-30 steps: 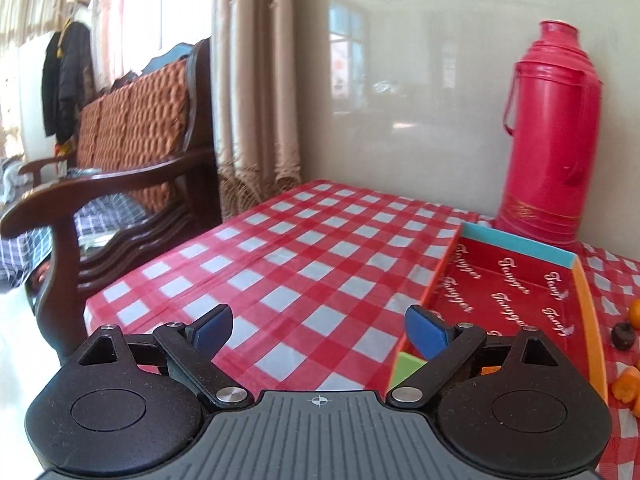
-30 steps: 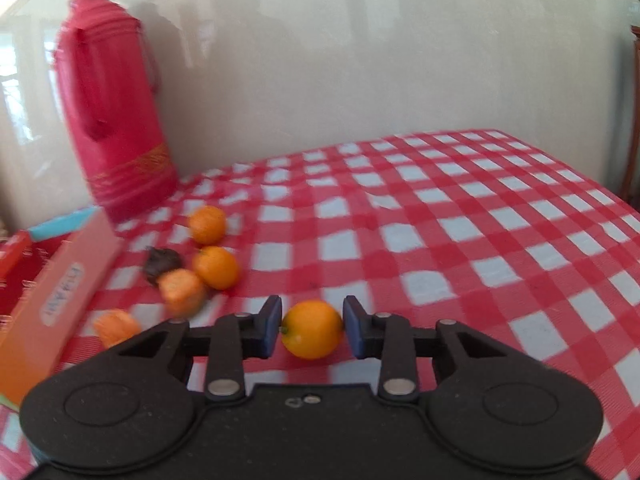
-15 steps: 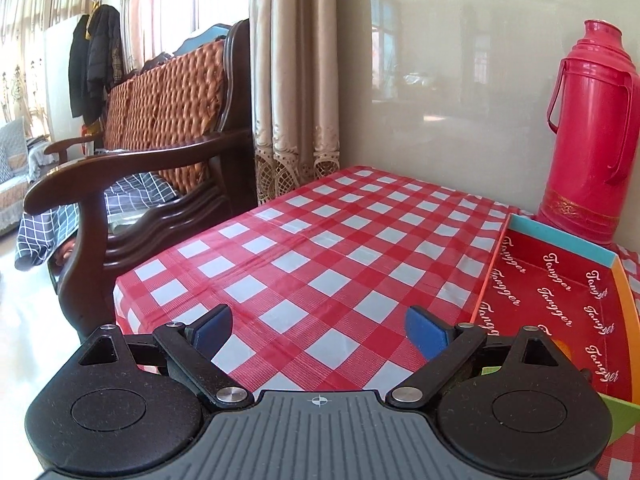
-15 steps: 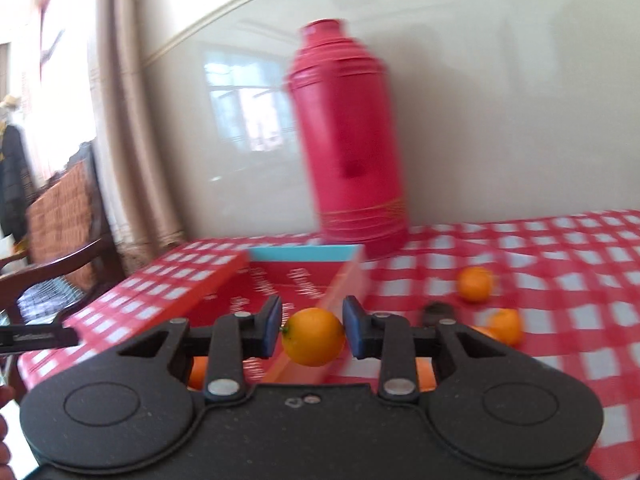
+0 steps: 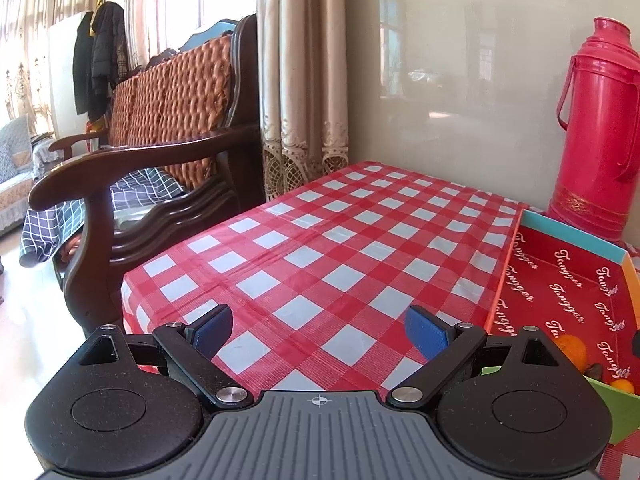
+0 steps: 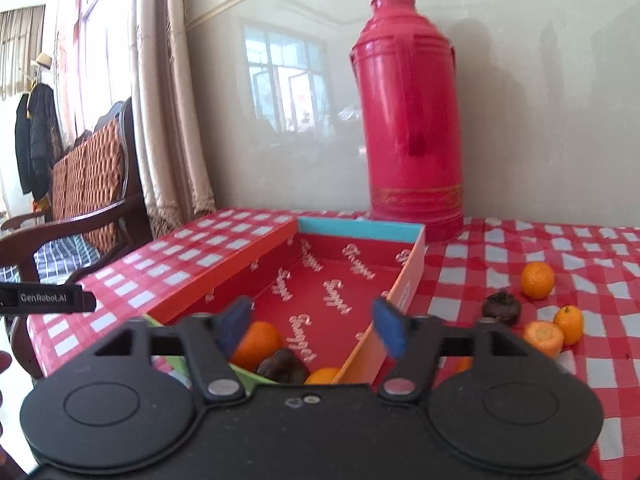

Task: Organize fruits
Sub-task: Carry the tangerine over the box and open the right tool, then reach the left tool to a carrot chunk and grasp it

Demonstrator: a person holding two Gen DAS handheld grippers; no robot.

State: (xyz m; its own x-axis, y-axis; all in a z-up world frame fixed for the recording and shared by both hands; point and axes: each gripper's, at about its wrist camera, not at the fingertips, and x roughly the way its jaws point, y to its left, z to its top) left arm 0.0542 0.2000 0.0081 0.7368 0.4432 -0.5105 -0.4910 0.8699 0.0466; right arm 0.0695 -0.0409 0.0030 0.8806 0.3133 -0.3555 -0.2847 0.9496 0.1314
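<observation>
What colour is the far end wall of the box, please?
Light blue far wall on the box; clearest in the right wrist view.

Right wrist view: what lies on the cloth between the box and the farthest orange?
Only bare checked cloth between the box wall and that orange; the dark fruit sits nearer the camera.
</observation>
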